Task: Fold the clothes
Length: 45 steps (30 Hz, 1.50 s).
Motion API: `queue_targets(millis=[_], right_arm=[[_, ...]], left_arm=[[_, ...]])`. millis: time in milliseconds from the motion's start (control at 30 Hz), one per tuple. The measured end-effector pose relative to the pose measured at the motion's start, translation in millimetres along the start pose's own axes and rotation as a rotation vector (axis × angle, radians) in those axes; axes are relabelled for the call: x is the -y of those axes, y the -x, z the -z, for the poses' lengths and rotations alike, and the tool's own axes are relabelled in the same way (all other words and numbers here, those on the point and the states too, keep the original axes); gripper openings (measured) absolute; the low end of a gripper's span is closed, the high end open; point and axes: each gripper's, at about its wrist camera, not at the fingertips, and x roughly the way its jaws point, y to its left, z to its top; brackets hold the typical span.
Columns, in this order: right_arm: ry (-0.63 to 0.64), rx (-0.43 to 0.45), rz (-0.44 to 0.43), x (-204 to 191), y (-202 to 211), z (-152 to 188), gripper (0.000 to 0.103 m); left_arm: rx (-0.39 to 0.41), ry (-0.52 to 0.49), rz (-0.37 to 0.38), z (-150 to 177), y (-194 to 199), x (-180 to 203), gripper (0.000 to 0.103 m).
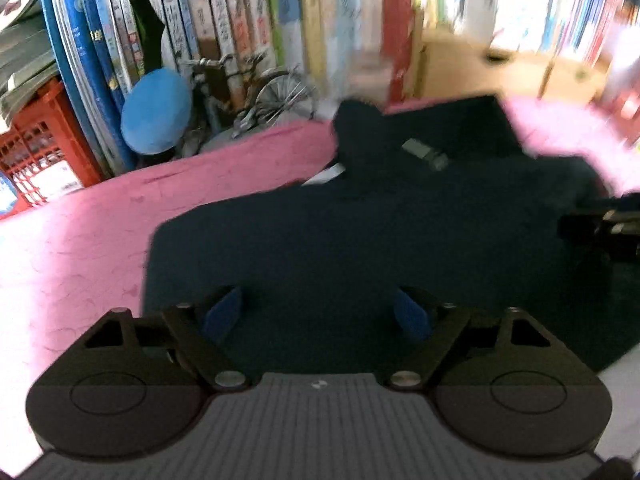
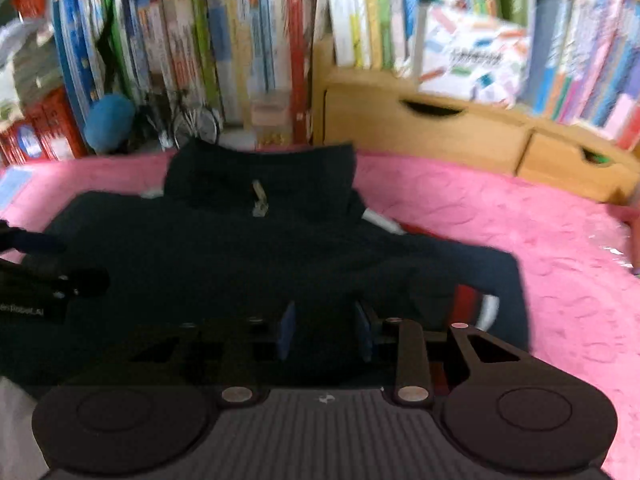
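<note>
My left gripper (image 1: pixel 318 312) hangs spread and my right gripper (image 2: pixel 326 336) half-parted, both empty, over the dark navy jacket (image 2: pixel 224 256), sleeves folded in, body fold left.

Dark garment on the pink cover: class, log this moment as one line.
garment: flat on pink cover | left hand-held gripper: open above it | right hand-held gripper: open, near hem

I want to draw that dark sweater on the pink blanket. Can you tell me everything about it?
The dark sweater looks navy-black and soft, maybe knitted. It lies spread flat on the pink blanket, its tall collar toward the bookshelf, with a small grey tag on it. One sleeve reaches out sideways; red and white cloth peeks out beneath it. Both grippers hover over its near edge, neither gripping it.
</note>
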Motion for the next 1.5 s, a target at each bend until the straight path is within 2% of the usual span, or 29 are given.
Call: queue_targets(millis=[67, 100, 133, 200, 233, 267, 333, 400, 500, 567, 667, 700, 733, 800, 900, 967, 1033, 1100, 1167, 1233, 1267, 1300, 1367, 1400, 1433, 1500], right_arm=[[0.015, -0.027, 0.001, -1.3, -21.3, -0.4, 0.033], [-0.009, -0.009, -0.003, 7.6, -21.3, 5.7, 0.033], [-0.034, 0.007, -0.007, 16.2, -21.1, 11.1, 0.031], [-0.088, -0.013, 0.015, 25.3, -11.6, 5.1, 0.022], [-0.113, -0.021, 0.025, 29.3, -6.5, 2.0, 0.024], [-0.099, 0.021, 0.025, 24.5, 3.1, -1.9, 0.028], [-0.025, 0.110, 0.019, 7.4, 15.4, -7.9, 0.050], [0.036, 0.148, 0.014, -8.9, 12.6, -12.8, 0.053], [0.080, 0.120, 0.001, -17.7, -14.2, -19.2, 0.053], [0.052, 0.052, 0.034, -6.5, -40.7, -20.3, 0.053], [-0.105, 0.027, 0.027, 26.5, -35.8, -23.8, 0.047], [-0.105, 0.049, 0.042, 26.4, -24.7, -25.6, 0.050], [-0.078, 0.088, 0.050, 21.9, -12.2, -25.3, 0.063], [0.014, 0.165, 0.047, 5.4, 9.5, -20.6, 0.071], [0.094, 0.171, 0.000, -11.3, 16.5, -22.3, 0.069], [0.054, 0.165, -0.061, -13.9, 12.7, -37.5, 0.067], [0.014, 0.159, -0.121, -16.6, 8.9, -52.7, 0.059], [-0.001, 0.141, -0.216, -22.1, 1.7, -73.6, 0.059], [0.010, 0.115, -0.325, -30.9, -13.1, -98.3, 0.064], [0.034, 0.097, -0.353, -48.2, -35.7, -121.6, 0.087], [0.066, 0.078, -0.348, -60.1, -48.1, -129.8, 0.091], [0.099, 0.060, -0.344, -71.9, -60.4, -137.9, 0.090], [0.142, 0.013, -0.316, -87.3, -84.9, -152.0, 0.029], [0.154, -0.015, -0.295, -91.2, -97.1, -158.1, 0.007], [0.162, -0.041, -0.276, -94.3, -108.7, -164.3, 0.007], [0.024, -0.013, -0.291, -73.0, -117.3, -179.3, 0.007]], left_arm=[[-0.012, -0.025, -0.048, 3.5, -10.9, -5.5, 0.090], [-0.015, -0.005, -0.056, 3.8, -11.2, -14.9, 0.091], [-0.015, 0.015, -0.061, 3.2, -10.3, -22.9, 0.094], [0.008, 0.056, -0.049, -4.7, 0.1, -29.0, 0.092], [0.020, 0.076, -0.042, -8.6, 5.3, -32.1, 0.086], [0.032, 0.096, -0.036, -12.5, 10.5, -35.1, 0.079], [0.057, 0.130, -0.017, -20.4, 20.5, -39.2, 0.079], [0.079, 0.100, 0.037, -28.7, 20.0, -25.7, 0.080], [0.075, 0.058, 0.041, -33.7, 9.0, -15.2, 0.081], [0.077, 0.063, 0.047, -36.0, 10.2, -16.8, 0.086], [0.079, 0.070, 0.056, -39.3, 12.0, -19.2, 0.085], [0.080, 0.073, 0.059, -40.4, 12.6, -20.0, 0.084], [0.081, 0.075, 0.061, -41.6, 13.2, -20.7, 0.081], [0.082, 0.080, 0.067, -43.8, 14.4, -22.3, 0.082], [0.085, 0.087, 0.076, -47.1, 16.1, -24.7, 0.082], [0.086, 0.092, 0.082, -49.4, 17.3, -26.3, 0.082], [0.088, 0.097, 0.088, -51.6, 18.5, -27.8, 0.082], [0.071, 0.090, 0.077, -45.5, 16.1, -24.5, 0.082], [0.042, 0.075, 0.054, -34.0, 11.3, -17.9, 0.082], [0.013, 0.061, 0.031, -22.5, 6.4, -11.4, 0.082], [-0.002, 0.053, 0.020, -16.8, 4.0, -8.1, 0.082], [-0.013, 0.042, 0.006, -11.4, 1.7, -5.2, 0.082], [-0.005, 0.007, -0.033, -5.3, -1.1, -4.1, 0.089], [0.000, 0.002, -0.041, -4.0, -2.0, -5.5, 0.090], [0.003, 0.010, -0.042, -2.5, -2.8, -8.0, 0.093], [0.010, 0.025, -0.045, 0.3, -4.3, -13.0, 0.099]])
